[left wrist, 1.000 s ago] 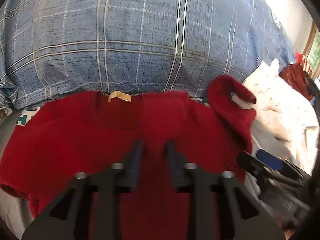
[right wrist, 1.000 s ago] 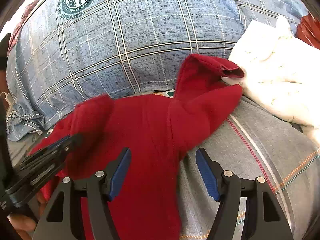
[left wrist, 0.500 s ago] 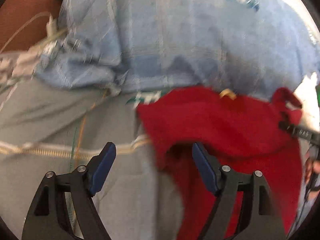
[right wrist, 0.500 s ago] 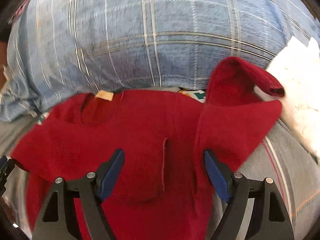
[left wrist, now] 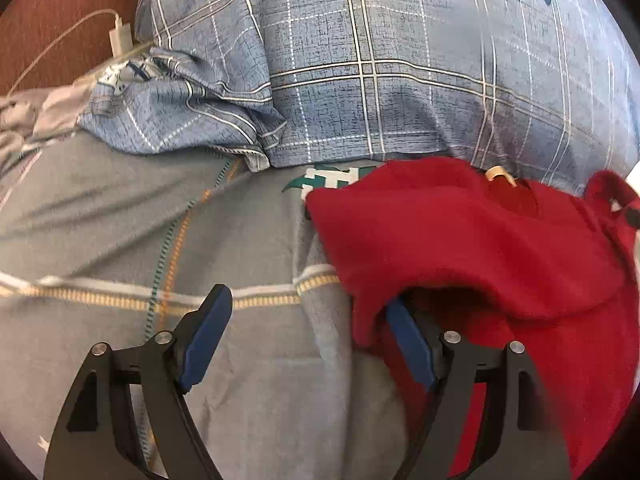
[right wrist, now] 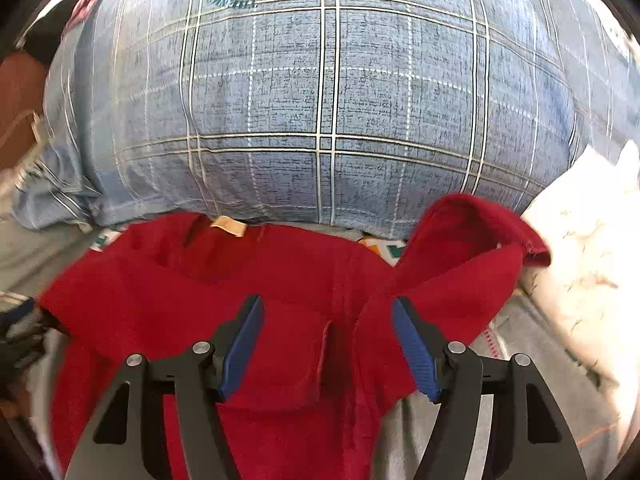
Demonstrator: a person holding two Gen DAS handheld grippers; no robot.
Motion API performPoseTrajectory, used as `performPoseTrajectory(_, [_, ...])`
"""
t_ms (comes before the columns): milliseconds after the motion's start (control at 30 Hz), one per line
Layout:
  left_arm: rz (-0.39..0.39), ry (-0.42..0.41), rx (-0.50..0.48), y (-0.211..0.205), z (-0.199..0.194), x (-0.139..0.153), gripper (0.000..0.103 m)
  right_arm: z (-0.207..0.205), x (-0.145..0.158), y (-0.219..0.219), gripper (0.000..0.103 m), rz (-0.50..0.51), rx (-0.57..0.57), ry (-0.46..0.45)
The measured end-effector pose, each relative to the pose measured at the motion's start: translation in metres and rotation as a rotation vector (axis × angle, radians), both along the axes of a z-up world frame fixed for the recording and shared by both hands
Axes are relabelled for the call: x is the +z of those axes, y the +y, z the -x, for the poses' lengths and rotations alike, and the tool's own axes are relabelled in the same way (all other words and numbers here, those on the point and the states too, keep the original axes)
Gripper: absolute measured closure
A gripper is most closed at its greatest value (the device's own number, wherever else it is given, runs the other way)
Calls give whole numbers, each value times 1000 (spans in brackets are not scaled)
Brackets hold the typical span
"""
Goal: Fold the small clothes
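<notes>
Red fleece top (right wrist: 288, 320), small and soft with a tan label at its neckline, is lying spread on the grey striped bedsheet (left wrist: 120, 248), directly in front of the big blue plaid pillow (right wrist: 328, 100) that serves as the landmark here. Its neckline is pointing toward that pillow, and judging from how the cloth is lying, the fold is only beginning: the sleeve on the side away from the white crumpled bedding (right wrist: 580, 264) is already sitting turned in over the body, while the other sleeve (right wrist: 460, 248) is sticking up and curling against the foot of the pillow, unfolded. The left gripper (left wrist: 308, 340) is hovering at the garment's near edge, farther from the pillow than the neckline, with its jaws standing wide; one blue pad is tucking under the lip of the folded-over cloth and the other is over bare sheet, so nothing is being pinched. The right gripper (right wrist: 328, 344) is hanging over the middle of the top, below the pillow, its jaws closing but still apart, with red fabric lying beneath them and no cloth gripped. Remaining work appears to be bringing in the raised sleeve and then doubling the body lengthwise.
</notes>
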State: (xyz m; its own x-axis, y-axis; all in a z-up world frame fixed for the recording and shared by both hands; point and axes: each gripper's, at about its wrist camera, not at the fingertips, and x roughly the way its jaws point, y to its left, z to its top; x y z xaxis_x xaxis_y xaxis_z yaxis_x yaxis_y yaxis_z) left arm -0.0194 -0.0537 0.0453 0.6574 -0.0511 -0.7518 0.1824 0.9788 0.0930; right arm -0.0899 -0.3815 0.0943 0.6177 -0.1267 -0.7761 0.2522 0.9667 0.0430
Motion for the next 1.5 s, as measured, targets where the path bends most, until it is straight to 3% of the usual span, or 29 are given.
performPoseTrajectory(100, [-32, 3, 26, 0, -6, -5, 24, -3, -7, 6, 40, -72, 53, 49])
performPoseTrajectory(233, [-57, 8, 55, 5, -10, -11, 24, 2, -30, 12, 40, 9, -12, 114])
performPoseTrajectory(333, [-55, 34, 71, 11, -14, -18, 24, -2, -50, 16, 64, 62, -22, 156])
performPoseTrajectory(367, [-49, 40, 73, 12, -14, -19, 24, -3, -50, 18, 98, 95, -20, 140])
performPoseTrajectory(400, [-40, 45, 75, 13, -14, -19, 24, -6, -49, 20, 101, 86, 13, 125])
performPoseTrajectory(467, [-34, 42, 75, 14, -13, -18, 24, -6, -41, 19, 101, 45, 26, 102])
performPoseTrajectory(633, [-30, 41, 73, 13, -12, -17, 24, -1, 4, 28, 102, 136, 46, -55])
performPoseTrajectory(700, [-31, 40, 71, 13, -12, -17, 24, -4, 12, 21, 102, 152, 19, -74])
performPoseTrajectory(767, [-29, 40, 68, 13, -9, -17, 24, -11, 10, 11, 103, 183, -19, -68])
performPoseTrajectory(867, [-26, 47, 67, 15, -6, -16, 24, -8, 0, 4, 103, 320, -87, -49])
performPoseTrajectory(967, [2, 65, 58, 20, 0, -11, 24, -5, -22, -17, 103, 183, -87, 50])
performPoseTrajectory(1033, [11, 60, 41, 25, 10, -4, 24, 2, -21, -18, 95, 124, -77, 35])
performPoseTrajectory(1067, [13, 53, 34, 27, 15, 0, 24, 4, -18, -15, 85, 87, -57, 20])
performPoseTrajectory(1100, [14, 43, 28, 29, 20, 4, 24, 4, -16, -12, 61, 59, -32, 16])
performPoseTrajectory(1167, [16, 20, 34, 33, 25, 15, 24, -1, -13, -7, 43, 14, 12, 13])
performPoseTrajectory(1433, [61, -45, 47, 29, 12, 44, 24, -44, -55, 9, 50, 68, 20, 135])
performPoseTrajectory(1500, [48, -54, 38, 21, 6, 45, 24, -42, -54, 6, 72, 65, 8, 118])
